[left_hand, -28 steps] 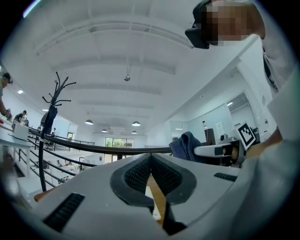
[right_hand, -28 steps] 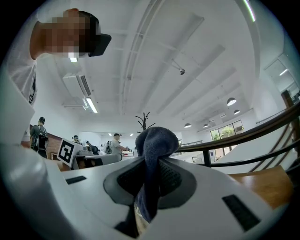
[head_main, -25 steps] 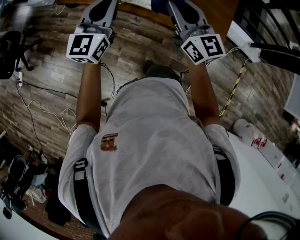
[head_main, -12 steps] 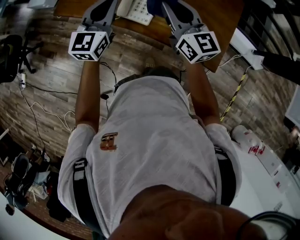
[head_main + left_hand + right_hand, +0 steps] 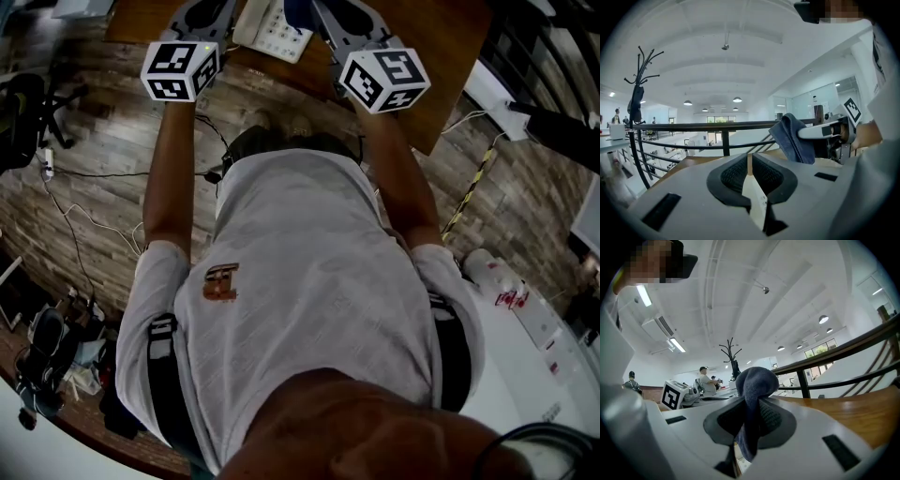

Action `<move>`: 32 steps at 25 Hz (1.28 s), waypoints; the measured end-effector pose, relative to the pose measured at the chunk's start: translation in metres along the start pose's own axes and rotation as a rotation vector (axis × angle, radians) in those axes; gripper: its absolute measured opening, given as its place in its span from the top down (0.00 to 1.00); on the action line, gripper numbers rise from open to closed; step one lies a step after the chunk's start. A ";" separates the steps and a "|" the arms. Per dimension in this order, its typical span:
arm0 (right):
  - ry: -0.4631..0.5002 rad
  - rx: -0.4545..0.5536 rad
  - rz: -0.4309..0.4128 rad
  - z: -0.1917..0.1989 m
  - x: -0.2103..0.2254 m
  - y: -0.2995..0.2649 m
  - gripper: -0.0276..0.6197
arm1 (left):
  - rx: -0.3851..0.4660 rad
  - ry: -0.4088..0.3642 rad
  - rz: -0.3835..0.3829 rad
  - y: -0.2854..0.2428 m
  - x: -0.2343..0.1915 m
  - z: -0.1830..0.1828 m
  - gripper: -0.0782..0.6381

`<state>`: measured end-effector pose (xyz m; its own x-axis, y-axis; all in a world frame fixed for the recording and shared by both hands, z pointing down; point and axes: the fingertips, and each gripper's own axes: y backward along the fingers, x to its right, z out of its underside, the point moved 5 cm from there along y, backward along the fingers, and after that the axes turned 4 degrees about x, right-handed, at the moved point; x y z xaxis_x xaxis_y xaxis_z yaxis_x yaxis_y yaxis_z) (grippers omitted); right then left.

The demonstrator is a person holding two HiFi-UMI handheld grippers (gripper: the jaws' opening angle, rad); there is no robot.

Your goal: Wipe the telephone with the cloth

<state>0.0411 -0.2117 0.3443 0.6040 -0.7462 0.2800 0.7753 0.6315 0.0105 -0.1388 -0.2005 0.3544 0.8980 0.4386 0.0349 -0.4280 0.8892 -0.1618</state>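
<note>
Ceiling [image 5: 740,47]: white, arched. Floor [image 5: 94,122]: grey planks. Railing [image 5: 693,126]: dark. Desk [image 5: 441,37]: wooden; white telephone [image 5: 272,28] lies near its edge, between the grippers. Left gripper [image 5: 751,173]: jaws nearly together, empty. Right gripper [image 5: 750,418]: clamped on blue cloth [image 5: 754,385].

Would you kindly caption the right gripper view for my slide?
Right gripper shut on the dark blue cloth, wooden desk beyond.
</note>
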 end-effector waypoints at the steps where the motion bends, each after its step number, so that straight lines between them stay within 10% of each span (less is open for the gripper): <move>1: -0.014 -0.008 0.010 0.003 0.000 -0.006 0.85 | -0.015 0.002 0.006 -0.003 -0.005 0.002 0.86; 32: -0.166 -0.308 0.218 0.100 0.033 -0.134 0.85 | -0.479 0.100 0.196 -0.076 -0.071 0.121 0.75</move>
<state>-0.0614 -0.2993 0.4483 0.7417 -0.5416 0.3956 0.6667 0.6598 -0.3466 -0.1820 -0.2838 0.4831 0.8210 0.5557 -0.1314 -0.5155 0.6224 -0.5890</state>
